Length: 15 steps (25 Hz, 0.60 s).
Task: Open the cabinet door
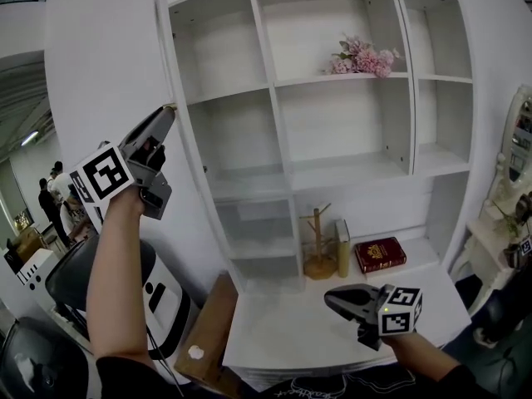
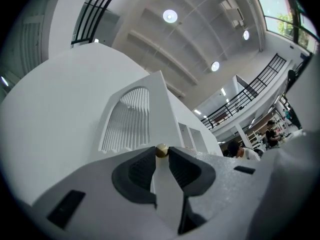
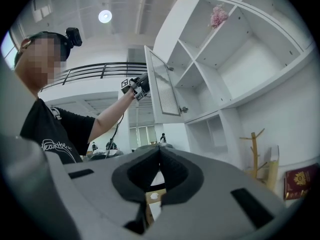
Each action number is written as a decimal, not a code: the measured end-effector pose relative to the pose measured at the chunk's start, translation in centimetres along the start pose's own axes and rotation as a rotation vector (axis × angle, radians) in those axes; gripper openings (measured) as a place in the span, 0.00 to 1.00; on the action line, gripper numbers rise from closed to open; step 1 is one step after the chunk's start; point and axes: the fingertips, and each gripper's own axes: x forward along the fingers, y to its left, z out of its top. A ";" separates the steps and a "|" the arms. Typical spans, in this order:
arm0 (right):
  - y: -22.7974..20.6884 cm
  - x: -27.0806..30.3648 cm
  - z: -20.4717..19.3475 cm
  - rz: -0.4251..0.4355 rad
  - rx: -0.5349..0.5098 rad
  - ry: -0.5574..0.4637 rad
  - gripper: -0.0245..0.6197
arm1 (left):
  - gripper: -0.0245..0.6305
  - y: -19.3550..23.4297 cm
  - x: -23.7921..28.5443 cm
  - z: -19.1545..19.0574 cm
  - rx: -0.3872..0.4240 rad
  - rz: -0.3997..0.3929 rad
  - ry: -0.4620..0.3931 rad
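Observation:
The white cabinet door (image 1: 108, 98) stands swung wide open to the left of the shelf unit (image 1: 283, 86). My left gripper (image 1: 169, 113) is raised to the door's free edge. In the left gripper view the door's edge (image 2: 165, 194) runs between the jaws, and a small gold knob (image 2: 161, 150) sits right at the tips of the left gripper (image 2: 161, 155), which is shut on it. The right gripper view shows the louvred door (image 3: 162, 86) with the left gripper (image 3: 142, 83) at its edge. My right gripper (image 1: 332, 299) hovers low over the desk, shut and empty, its tips (image 3: 160, 149) meeting.
Open shelves hold pink flowers (image 1: 363, 58). A wooden stand (image 1: 318, 248), an upright book (image 1: 342, 248) and a red book (image 1: 380, 253) stand at the back of the white desk (image 1: 291, 331). A cardboard box (image 1: 208, 322) and a dark chair (image 1: 91, 277) stand at lower left.

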 end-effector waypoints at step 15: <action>4.2 3.6 -5.3 -0.098 0.096 0.005 0.05 | 0.15 4.3 -5.6 2.0 -0.130 -0.118 -0.049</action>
